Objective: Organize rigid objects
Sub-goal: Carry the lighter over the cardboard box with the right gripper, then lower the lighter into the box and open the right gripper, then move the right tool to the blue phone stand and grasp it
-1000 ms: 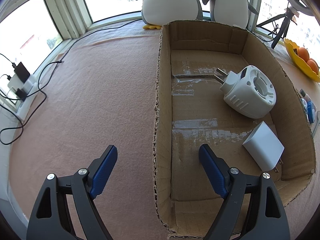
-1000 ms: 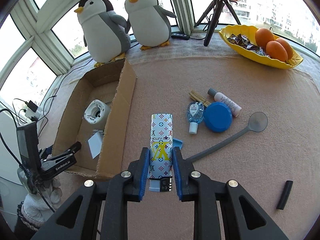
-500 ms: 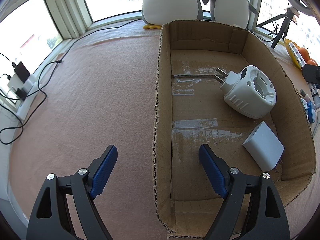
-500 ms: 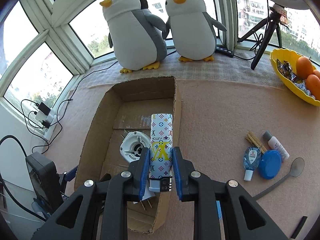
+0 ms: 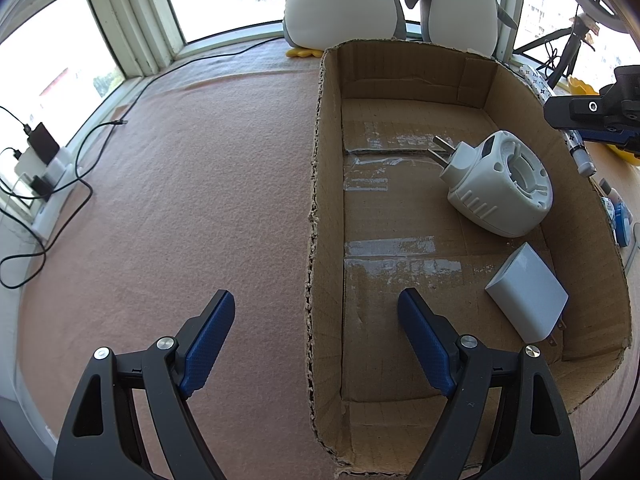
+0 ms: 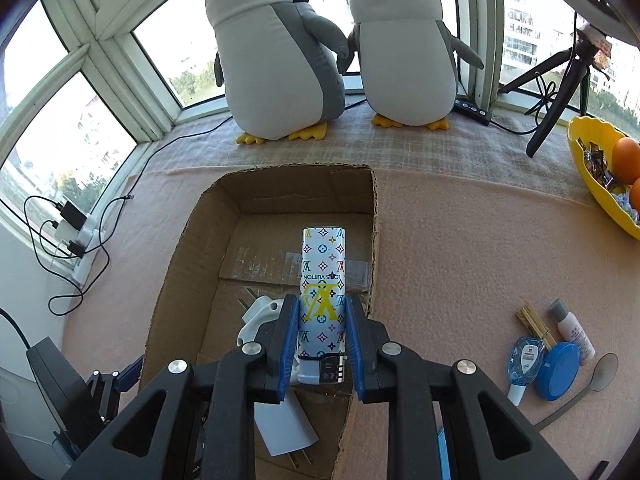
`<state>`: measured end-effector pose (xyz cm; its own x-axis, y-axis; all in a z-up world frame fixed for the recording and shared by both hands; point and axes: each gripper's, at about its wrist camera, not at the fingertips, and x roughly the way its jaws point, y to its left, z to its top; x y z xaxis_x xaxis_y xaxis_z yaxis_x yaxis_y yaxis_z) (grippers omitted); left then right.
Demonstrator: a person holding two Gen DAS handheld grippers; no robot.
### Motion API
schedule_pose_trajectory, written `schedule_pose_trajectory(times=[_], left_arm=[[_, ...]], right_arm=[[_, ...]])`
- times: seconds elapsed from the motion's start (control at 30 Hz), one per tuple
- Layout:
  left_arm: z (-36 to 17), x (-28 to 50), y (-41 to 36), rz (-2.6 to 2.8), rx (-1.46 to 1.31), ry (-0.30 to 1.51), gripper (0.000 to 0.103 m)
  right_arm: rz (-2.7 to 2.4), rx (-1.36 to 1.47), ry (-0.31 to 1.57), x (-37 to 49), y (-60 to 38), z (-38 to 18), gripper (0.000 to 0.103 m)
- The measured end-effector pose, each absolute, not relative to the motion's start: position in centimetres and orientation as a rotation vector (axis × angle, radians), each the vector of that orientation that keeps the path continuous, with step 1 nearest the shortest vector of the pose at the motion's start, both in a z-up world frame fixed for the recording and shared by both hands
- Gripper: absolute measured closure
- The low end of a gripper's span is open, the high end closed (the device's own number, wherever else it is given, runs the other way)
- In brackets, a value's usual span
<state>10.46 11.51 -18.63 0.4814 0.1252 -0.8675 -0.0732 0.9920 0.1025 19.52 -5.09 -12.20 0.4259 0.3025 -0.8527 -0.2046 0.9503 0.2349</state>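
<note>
At the bottom centre of the right wrist view, the right hand-held gripper is clamped on a patterned lighter, its blue pads pressing both sides while the lighter's body points up the frame over the open cardboard box. Just below and left of the lighter, inside the box, a white square charger lies with its prongs toward the lower edge, and a round white plug adapter shows partly behind the left finger. Lower right of that frame, on the pink worktop, a small clear bottle, a blue lid, a white tube, wooden sticks and a grey spoon lie close together. Farther off, at the right edge, a yellow bowl holds oranges; two plush penguins stand at the top by the window. Across the bottom of the left wrist view, the left hand-held gripper is spread wide and holds nothing, its fingers straddling the box's near left wall. Beyond it, the charger lies at centre right on the box floor and the adapter above it.
</note>
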Motion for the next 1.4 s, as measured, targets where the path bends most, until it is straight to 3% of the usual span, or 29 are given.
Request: schedule_pose_trajectory(times=[0.03, 0.13, 0.17, 1.03, 1.4], left_arm=[[-18.6, 10.5, 11.5, 0.121, 0.054, 1.062, 0.018], [-18.6, 10.5, 11.5, 0.12, 0.053, 1.062, 0.018], [-18.6, 10.5, 11.5, 0.12, 0.053, 1.062, 0.018], [-18.7, 10.4, 11.5, 0.121, 0.05, 1.06, 0.018], [-18.6, 10.5, 11.5, 0.119, 0.053, 1.059, 0.018]], right_arm=[[0.313, 0.101, 1.084, 19.6, -5.1, -12.2, 0.081], [0.31, 0.122, 1.086, 19.7, -5.5, -12.2, 0.063], [0.309, 0.122, 1.08, 19.6, -5.6, -12.0, 0.062], [0.255, 0.21, 1.0, 14.3, -12.6, -7.7, 0.063], [0.234, 0.265, 1.129, 10.9, -15.8, -11.2, 0.063]])
